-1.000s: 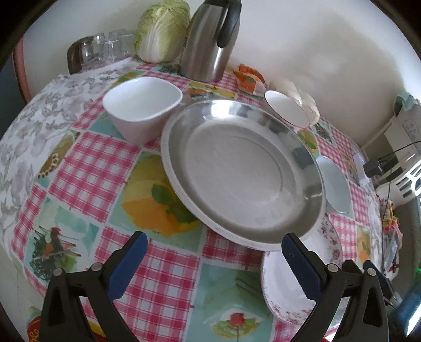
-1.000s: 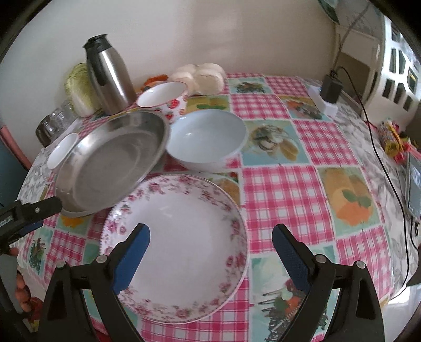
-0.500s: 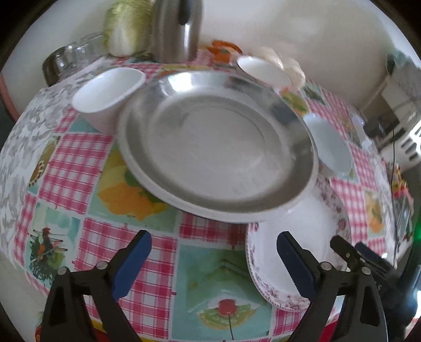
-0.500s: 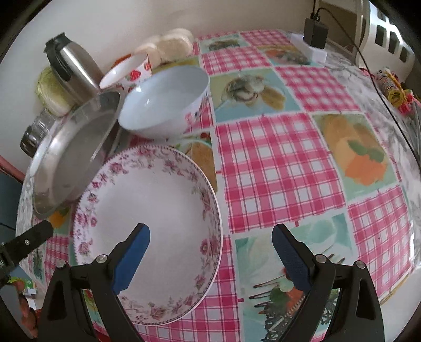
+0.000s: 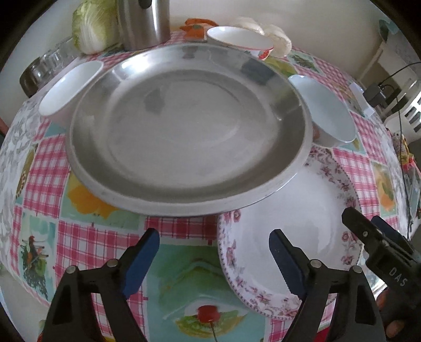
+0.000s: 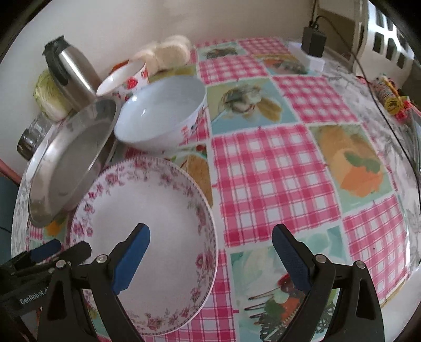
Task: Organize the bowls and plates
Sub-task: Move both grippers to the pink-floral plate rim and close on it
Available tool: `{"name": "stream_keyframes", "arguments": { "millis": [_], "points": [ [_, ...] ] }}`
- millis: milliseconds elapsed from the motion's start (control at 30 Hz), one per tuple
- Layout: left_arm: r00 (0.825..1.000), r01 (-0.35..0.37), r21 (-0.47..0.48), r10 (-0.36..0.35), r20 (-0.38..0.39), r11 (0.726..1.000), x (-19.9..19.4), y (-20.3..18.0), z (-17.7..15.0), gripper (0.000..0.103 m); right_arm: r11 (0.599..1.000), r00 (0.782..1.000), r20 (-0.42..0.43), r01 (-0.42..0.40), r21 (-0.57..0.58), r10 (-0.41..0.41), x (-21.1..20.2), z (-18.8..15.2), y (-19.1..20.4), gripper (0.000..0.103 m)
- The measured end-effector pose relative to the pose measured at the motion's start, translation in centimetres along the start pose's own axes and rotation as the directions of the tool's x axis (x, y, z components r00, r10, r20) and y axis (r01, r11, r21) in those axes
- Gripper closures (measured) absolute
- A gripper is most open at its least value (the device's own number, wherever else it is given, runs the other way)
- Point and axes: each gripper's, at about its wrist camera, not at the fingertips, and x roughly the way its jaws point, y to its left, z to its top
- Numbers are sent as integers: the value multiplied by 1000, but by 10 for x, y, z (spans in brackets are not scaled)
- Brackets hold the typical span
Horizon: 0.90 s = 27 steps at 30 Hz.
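Both cameras sit closer over the table than a second ago: I see the steel plate (image 5: 184, 131) filling most of the left wrist view, and the floral plate (image 6: 147, 236) larger in the right wrist view.

Left gripper (image 5: 214, 259): jaws have just been closing a little but stand wide apart, nothing between them; only tablecloth (image 5: 79, 244) lies under the gap. Its right finger (image 5: 282, 259) overlaps the floral plate's left rim in the picture; contact I cannot tell.

Right gripper (image 6: 209, 259): jaws wide apart, gripping nothing. Its left finger (image 6: 131, 259) hangs over the floral plate's well, its right finger over bare cloth, so the plate's right rim falls between them.

Layout, left wrist view, steel plate as clock centre:
- steel plate's 4 o'clock edge overlaps the floral plate's rim
- white bowl (image 5: 71, 86) at 10 o'clock, partly hidden behind the steel rim
- red-rimmed bowl (image 5: 239, 39) at 1 o'clock
- pale blue bowl (image 5: 326, 107) at 3 o'clock, just beside the steel rim
- flask (image 5: 143, 22) and cabbage (image 5: 90, 27) at 11 to 12 o'clock, against the wall
- glass jars (image 5: 44, 68) at 10 o'clock, table edge

In the right wrist view the pale blue bowl sits at 12 o'clock from the floral plate, the steel plate at 10 o'clock. A charger (image 6: 313, 43) sits at the far right corner.
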Motion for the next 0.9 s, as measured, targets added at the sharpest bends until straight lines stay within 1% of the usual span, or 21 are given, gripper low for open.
{"name": "stream_keyframes", "arguments": {
  "millis": [67,167,200,233,267,300,367,400,433,500,533,567,600,667,700,733,800,900],
  "points": [
    [1000,-6,4,6,12,1000,-1,-2,2,16,1000,1000,-9,-15,24,15,1,2,-4,9],
    [1000,-10,-4,10,9,1000,1,-4,4,16,999,1000,-16,-13,42,14,4,3,-10,9],
    [1000,-4,-8,4,8,1000,2,-4,5,17,999,1000,-22,-14,53,15,4,1,-10,10],
    [1000,6,-13,-6,8,1000,4,-4,7,19,998,999,-30,-20,63,22,5,1,-12,12],
    [1000,10,-16,-10,7,1000,4,-3,8,19,997,999,-33,-24,69,27,5,-1,-13,20],
    [1000,12,-18,-12,7,1000,5,-3,8,20,997,999,-38,-25,72,28,7,-1,-14,24],
    [1000,4,-15,-4,0,1000,8,-3,9,23,997,999,-43,-25,67,28,8,0,-13,42],
    [1000,4,-13,-4,-5,1000,9,-4,9,28,998,998,-47,-28,63,31,9,-2,-12,46],
    [1000,0,-12,-1,-16,1000,12,-5,8,31,998,998,-52,-35,60,38,11,-3,-11,51],
    [1000,-1,-10,1,-30,1000,16,-5,8,33,998,997,-56,-49,44,51,12,-4,-9,58],
    [999,1,-11,-2,-42,1000,19,-6,9,40,998,996,-59,-57,39,60,13,-4,-7,63],
    [999,2,-12,-3,-49,1000,22,-7,8,44,997,995,-62,-72,37,74,14,-4,-6,67],
    [998,3,-15,-3,-58,1000,24,-7,9,48,996,994,-63,-81,35,83,15,-4,-5,69],
    [998,17,-20,-18,-52,1000,25,-6,9,52,995,993,-68,-95,32,97,17,-4,-3,77],
    [998,28,-21,-29,-53,999,25,-6,10,56,994,992,-70,-104,31,106,18,-4,-2,80],
    [998,36,-22,-37,-54,999,23,-2,8,59,993,991,-73,-112,32,114,20,-4,-1,84],
    [997,53,-28,-54,-55,998,24,-1,8,61,992,990,-72,-120,37,122,19,-5,-2,85],
    [995,75,-34,-77,-58,997,25,-3,10,68,990,988,-73,-131,47,135,20,-4,-5,86]
  ]
}}
